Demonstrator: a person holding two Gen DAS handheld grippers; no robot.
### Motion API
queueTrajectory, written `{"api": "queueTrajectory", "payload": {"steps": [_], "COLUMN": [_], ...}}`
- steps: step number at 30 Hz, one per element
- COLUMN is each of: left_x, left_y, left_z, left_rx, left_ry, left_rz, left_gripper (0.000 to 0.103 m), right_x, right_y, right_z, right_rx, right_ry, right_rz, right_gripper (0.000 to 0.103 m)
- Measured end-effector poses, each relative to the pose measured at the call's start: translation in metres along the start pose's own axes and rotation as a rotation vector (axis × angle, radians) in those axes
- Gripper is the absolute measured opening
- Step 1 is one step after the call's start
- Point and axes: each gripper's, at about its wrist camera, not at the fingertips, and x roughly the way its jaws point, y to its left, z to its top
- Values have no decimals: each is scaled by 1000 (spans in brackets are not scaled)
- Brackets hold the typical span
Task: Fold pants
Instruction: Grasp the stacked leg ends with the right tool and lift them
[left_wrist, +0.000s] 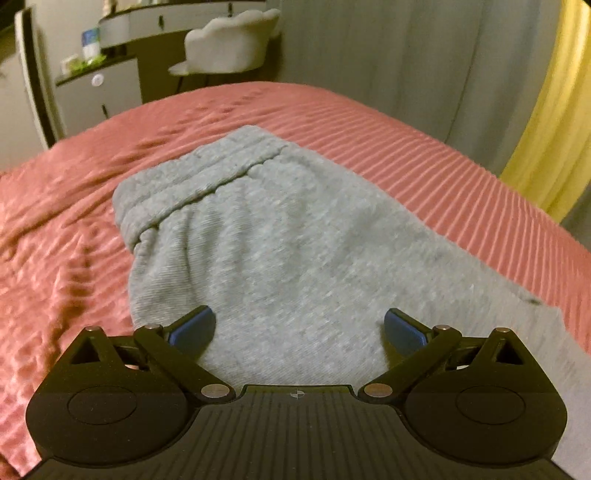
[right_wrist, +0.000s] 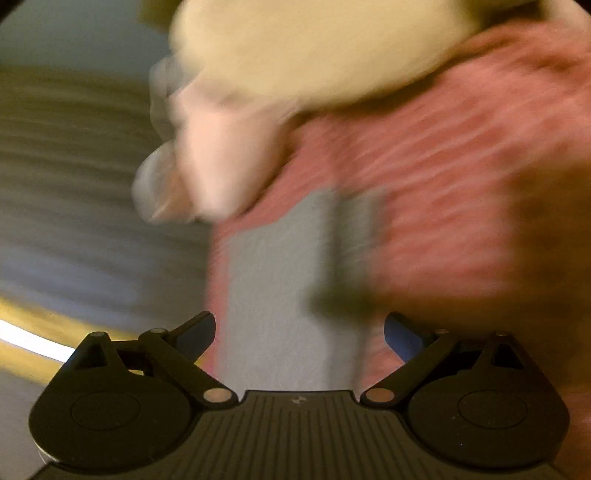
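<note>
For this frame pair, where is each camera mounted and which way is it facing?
Left wrist: sits on the left gripper, looking forward and down over gray pants on a pink bedspread, white chair behind; only its open blue-padded fingers show.
Right wrist: sits on the right gripper, heavily blurred, facing a gray strip of the pants near the bed's edge; open fingers show.
Shared: pants and bedspread; neither gripper holds anything.
</note>
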Motion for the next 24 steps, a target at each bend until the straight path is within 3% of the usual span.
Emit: {"api": "queueTrajectory", "payload": {"steps": [3, 5, 10, 13, 16, 20, 24], "left_x": [-10, -19, -30, -43, -60, -76, -80], "left_y": [-7, -9, -18, -26, -32, -43, -49], "left_z": [-3, 1, -4, -9, -16, -25, -32], "left_rx": [30, 28, 44, 88, 154, 227, 278], "left_ry": [-21, -15, 12, 25, -8, -44, -81], "left_rz": [-45, -86, -175, -208, -184, -202, -211], "left_gripper": [102, 102, 102, 102, 102, 102, 102], "right_x": [-3, -4, 5, 22, 27, 28, 34], "right_y": [-14, -11, -1, 9, 15, 15, 27], "right_z": [13, 15, 17, 30, 31, 31, 29], "right_rx": [89, 36, -57, -151, -206, -227, -309], "right_ry": [9, 15, 36, 23, 26, 39, 39], "right_rz": [26, -4, -22, -58, -58, -54, -80], "right_gripper": [83, 58, 39, 17, 17, 31, 30]}}
